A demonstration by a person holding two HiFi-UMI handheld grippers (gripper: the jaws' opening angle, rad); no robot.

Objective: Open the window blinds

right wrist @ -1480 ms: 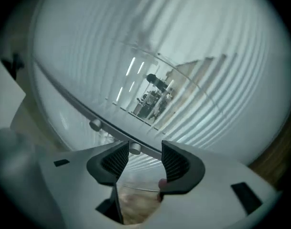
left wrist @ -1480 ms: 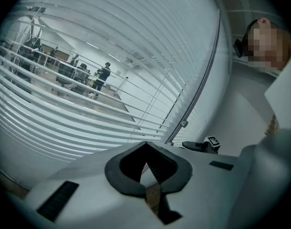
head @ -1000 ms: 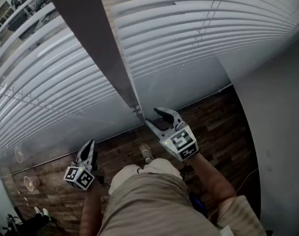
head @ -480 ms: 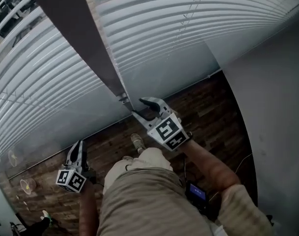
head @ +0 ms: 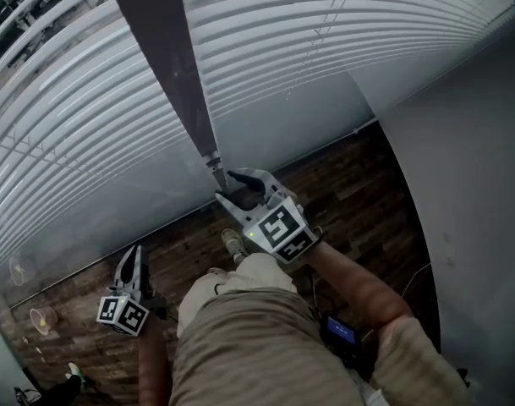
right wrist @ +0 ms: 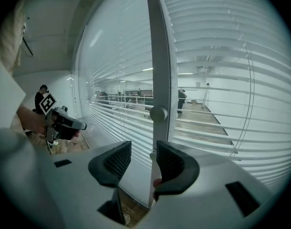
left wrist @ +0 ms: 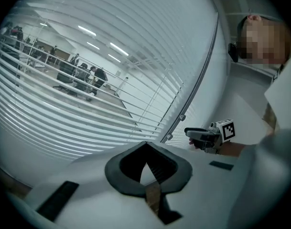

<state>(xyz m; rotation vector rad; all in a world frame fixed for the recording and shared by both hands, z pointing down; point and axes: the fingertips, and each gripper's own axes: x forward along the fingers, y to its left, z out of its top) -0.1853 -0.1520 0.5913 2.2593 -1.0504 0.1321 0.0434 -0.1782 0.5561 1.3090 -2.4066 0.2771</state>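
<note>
Though lowered down the whole of both panes, letting the hall beyond show between near-level slats: window blinds [right wrist: 217,75], neither fully shut nor drawn up. Parted by an upright mullion [right wrist: 159,56], long axis vertical, bearing a round knob [right wrist: 158,112] on its face, most likely the slat control, to judge by its place. Straight ahead of the right gripper [right wrist: 144,149] and a little above the line of its jaws, almost centred over the gap. Jaws apart and just been closing, with only the mullion's edge seen between them and nothing pressed by either pad. Off to the left, lower and well apart from mullion and knob: left gripper [head: 137,254], pinched together on nothing. Nearer hand by far: the right. For the knob, a matter of going forward and slightly up along the mullion, hardly sideways at all.
</note>
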